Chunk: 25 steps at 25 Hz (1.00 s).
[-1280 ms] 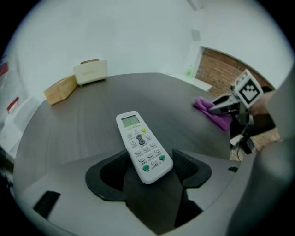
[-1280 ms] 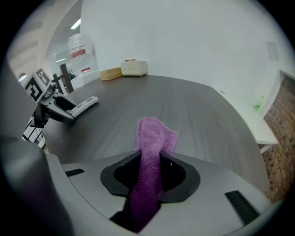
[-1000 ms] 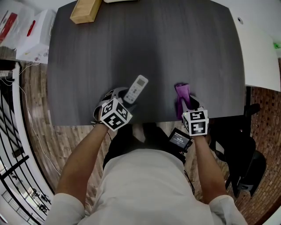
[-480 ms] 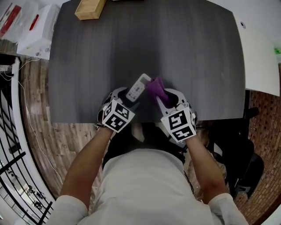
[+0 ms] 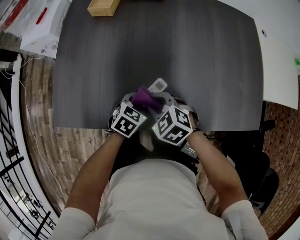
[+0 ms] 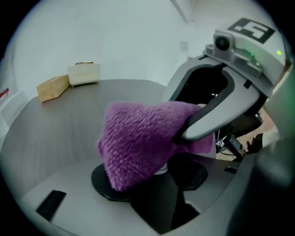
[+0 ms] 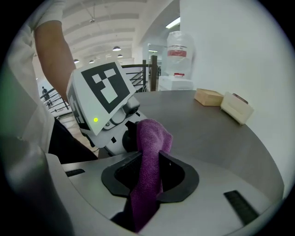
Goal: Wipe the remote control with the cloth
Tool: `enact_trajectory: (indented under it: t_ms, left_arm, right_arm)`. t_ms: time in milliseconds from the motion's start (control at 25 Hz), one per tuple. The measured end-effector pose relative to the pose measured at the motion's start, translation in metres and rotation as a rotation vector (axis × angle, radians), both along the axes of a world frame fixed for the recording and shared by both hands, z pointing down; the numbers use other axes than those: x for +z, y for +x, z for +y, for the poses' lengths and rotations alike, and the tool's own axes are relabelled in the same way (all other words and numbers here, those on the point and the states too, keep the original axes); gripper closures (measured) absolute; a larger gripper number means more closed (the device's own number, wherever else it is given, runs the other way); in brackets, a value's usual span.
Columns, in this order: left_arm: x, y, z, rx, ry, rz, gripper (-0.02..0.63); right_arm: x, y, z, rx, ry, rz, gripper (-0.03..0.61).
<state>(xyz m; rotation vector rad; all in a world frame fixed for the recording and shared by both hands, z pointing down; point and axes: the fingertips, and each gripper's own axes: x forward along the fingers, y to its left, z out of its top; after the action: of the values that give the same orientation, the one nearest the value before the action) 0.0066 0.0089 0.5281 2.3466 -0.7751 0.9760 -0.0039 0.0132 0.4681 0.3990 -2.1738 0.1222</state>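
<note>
The white remote control (image 5: 158, 86) sticks out past my left gripper (image 5: 137, 104) near the dark table's front edge (image 5: 84, 125). Its jaws have just been closing on the remote. In the left gripper view only a white sliver of the remote (image 6: 162, 170) shows between the jaws of the left gripper (image 6: 147, 177), under the cloth. My right gripper (image 5: 157, 106) is shut on the purple cloth (image 5: 143, 97), which lies over the remote's near half. In the right gripper view the cloth (image 7: 152, 138) runs up through the right gripper (image 7: 150, 173) toward the left gripper's marker cube (image 7: 103, 94).
A wooden block (image 5: 104, 6) lies at the table's far left corner, with a white box (image 7: 236, 108) near it. White packages (image 5: 47, 28) sit left of the table. A white table (image 5: 281, 61) adjoins on the right. My body is close behind the front edge.
My right gripper carried the purple cloth leftwards from the table's right part onto the remote, and rolled. The left gripper stayed in place, rolled a little, and the remote now points more to the right.
</note>
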Motion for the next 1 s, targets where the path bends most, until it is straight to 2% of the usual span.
enact_trajectory:
  t_ms: [160, 360, 920, 1000]
  left_arm:
    - [-0.001, 0.000, 0.001, -0.001, 0.020, 0.018, 0.380]
    - [-0.001, 0.002, 0.001, 0.001, 0.011, 0.011, 0.382]
    - [-0.001, 0.001, 0.000, -0.006, -0.004, 0.019, 0.383]
    - [-0.001, 0.001, 0.001, -0.004, -0.006, 0.021, 0.383]
  right_arm:
    - [0.015, -0.014, 0.000, -0.054, -0.042, 0.045, 0.481]
    - [0.032, -0.004, -0.013, -0.041, -0.069, 0.109, 0.482]
    - [0.034, 0.032, -0.046, 0.164, -0.134, 0.062, 0.482]
    - [0.034, 0.042, -0.052, 0.195, -0.121, 0.078, 0.482]
